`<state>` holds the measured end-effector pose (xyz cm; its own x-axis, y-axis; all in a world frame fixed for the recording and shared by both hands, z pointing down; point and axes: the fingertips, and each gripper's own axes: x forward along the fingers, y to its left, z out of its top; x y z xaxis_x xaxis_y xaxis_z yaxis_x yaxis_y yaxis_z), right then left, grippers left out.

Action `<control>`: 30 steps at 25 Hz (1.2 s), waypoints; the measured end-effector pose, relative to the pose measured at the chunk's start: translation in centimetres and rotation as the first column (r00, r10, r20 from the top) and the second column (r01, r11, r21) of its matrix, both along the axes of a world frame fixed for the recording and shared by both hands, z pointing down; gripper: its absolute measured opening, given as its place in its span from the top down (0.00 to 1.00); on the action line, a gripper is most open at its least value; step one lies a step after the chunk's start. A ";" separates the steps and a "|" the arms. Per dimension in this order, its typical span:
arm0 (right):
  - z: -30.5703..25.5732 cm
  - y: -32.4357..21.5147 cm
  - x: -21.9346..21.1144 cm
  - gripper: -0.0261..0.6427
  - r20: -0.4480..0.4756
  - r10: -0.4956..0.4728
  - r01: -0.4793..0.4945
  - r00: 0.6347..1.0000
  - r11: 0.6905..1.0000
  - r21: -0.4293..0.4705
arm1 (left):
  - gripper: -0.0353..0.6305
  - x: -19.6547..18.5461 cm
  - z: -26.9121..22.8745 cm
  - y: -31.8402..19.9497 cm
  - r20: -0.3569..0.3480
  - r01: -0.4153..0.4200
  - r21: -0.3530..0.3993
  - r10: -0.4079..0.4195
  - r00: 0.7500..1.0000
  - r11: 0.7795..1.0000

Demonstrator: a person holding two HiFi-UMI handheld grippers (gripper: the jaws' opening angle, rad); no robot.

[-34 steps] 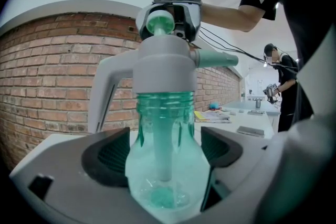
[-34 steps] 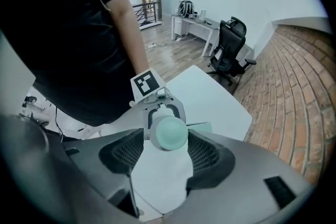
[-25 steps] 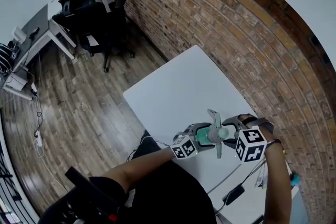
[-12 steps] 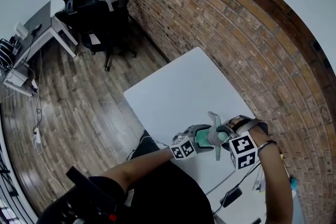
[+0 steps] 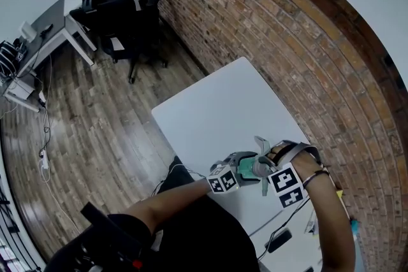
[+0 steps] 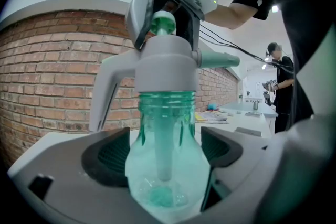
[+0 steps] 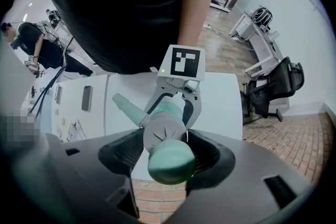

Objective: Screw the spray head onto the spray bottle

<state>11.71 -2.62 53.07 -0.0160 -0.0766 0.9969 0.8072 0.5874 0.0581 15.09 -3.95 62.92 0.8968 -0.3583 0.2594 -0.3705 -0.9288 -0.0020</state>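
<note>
Two grips: left tongs (image 6: pixel 165 152) level, right tongs (image 7: pixel 165 153) downward.

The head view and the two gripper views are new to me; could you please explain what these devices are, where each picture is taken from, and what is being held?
No robot here: a person holds a two-jaw gripper in each hand, each bearing a marker cube. The head view comes from a camera on the person's head, looking down at a white table. Each gripper view looks along that gripper's own jaws. The left gripper is closed on a translucent green plastic spray bottle, held upright. The right gripper reaches down from above and is closed on the grey plastic spray head with its green cap, which sits on the bottle's neck.
</note>
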 end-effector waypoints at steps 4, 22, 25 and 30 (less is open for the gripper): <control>0.3 0.4 -0.3 0.57 0.001 0.112 -0.112 0.994 0.991 -0.068 | 0.32 -0.2 0.1 0.1 -0.001 0.003 0.002 -0.003 1.000 1.000; -0.1 -0.3 -0.8 0.57 0.074 0.636 -0.590 0.768 0.748 -0.304 | 0.32 -0.2 0.0 0.1 -0.012 0.008 0.009 -0.008 1.000 1.000; -0.2 -0.5 -0.8 0.57 0.057 0.707 -0.658 0.705 0.681 -0.322 | 0.32 -0.2 0.1 0.1 -0.012 0.010 0.005 -0.010 1.000 1.000; -0.1 -0.7 -0.9 0.57 0.058 0.771 -0.718 0.635 0.616 -0.323 | 0.32 -0.2 0.0 0.1 -0.014 0.012 0.003 -0.012 1.000 1.000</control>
<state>10.80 -3.29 52.94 -0.2392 0.1030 0.9655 0.0736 0.9934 -0.0878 14.89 -3.89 62.92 0.8961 -0.3696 0.2456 -0.3814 -0.9244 0.0002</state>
